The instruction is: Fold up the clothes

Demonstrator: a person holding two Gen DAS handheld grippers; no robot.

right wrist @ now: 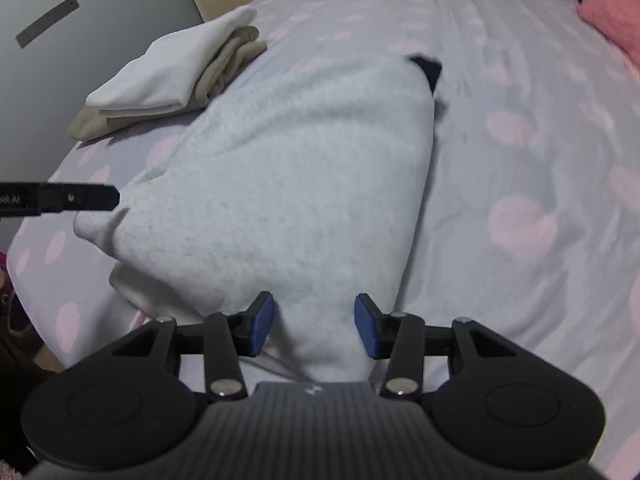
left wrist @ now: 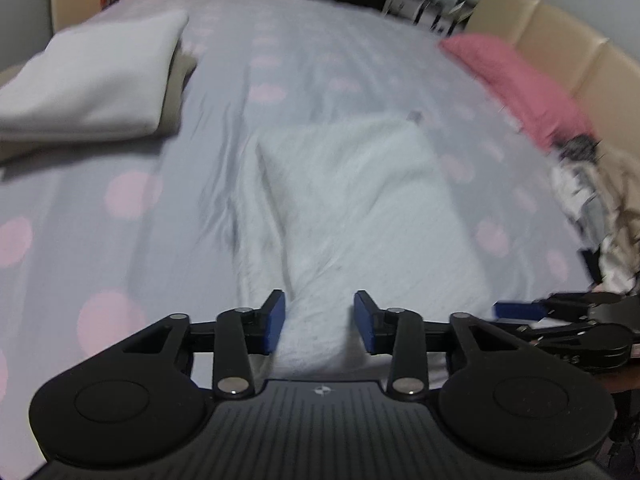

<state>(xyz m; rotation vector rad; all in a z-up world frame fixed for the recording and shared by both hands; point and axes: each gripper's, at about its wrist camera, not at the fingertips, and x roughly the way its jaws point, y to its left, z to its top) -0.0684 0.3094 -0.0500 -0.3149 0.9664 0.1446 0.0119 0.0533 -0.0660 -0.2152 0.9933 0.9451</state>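
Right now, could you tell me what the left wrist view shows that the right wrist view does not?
Only the left wrist view shows the beige headboard and a patterned heap of clothes by the right tool. Only the right wrist view shows the grey garment's dark collar tab and a grey wall. Both show the garment, the folded white and beige stack, the pink pillow and the dotted sheet.
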